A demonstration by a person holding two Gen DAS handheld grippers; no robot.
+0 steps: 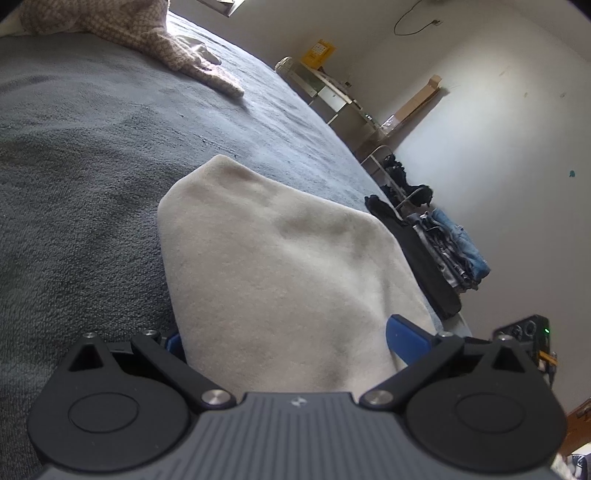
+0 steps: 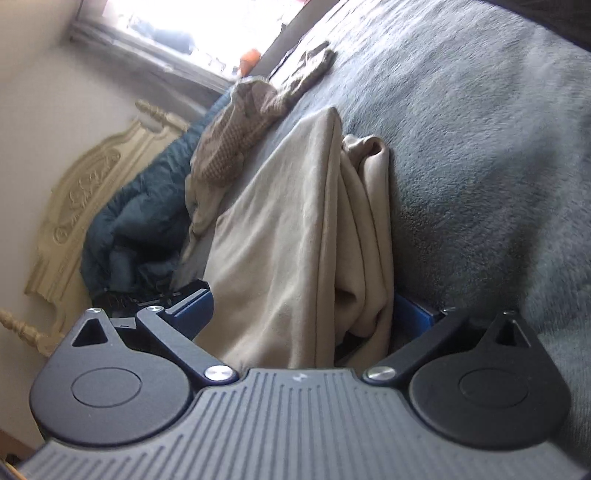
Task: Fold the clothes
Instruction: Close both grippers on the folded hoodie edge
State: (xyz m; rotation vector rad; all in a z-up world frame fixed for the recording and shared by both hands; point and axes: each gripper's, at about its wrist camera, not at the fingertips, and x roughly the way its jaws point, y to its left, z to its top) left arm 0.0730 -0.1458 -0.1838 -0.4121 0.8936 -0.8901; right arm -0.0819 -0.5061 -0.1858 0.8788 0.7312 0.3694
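A cream garment (image 1: 280, 266) lies folded on the grey bedspread (image 1: 81, 177). Its near end runs between the blue fingers (image 1: 404, 334) of my left gripper (image 1: 284, 334), whose jaws stand wide and do not pinch it. In the right wrist view the same cream garment (image 2: 291, 236) is bunched in long folds. It lies between the blue fingers (image 2: 194, 308) of my right gripper (image 2: 303, 310), which is spread to its widest with the cloth loose between the pads.
A brown checked garment (image 1: 122, 22) (image 2: 236, 136) lies farther up the bed. Folded jeans (image 1: 454, 251) and a black garment (image 1: 424, 266) sit at the bed's right edge. A teal quilt (image 2: 140, 214) and a cream headboard (image 2: 85, 184) are on the left.
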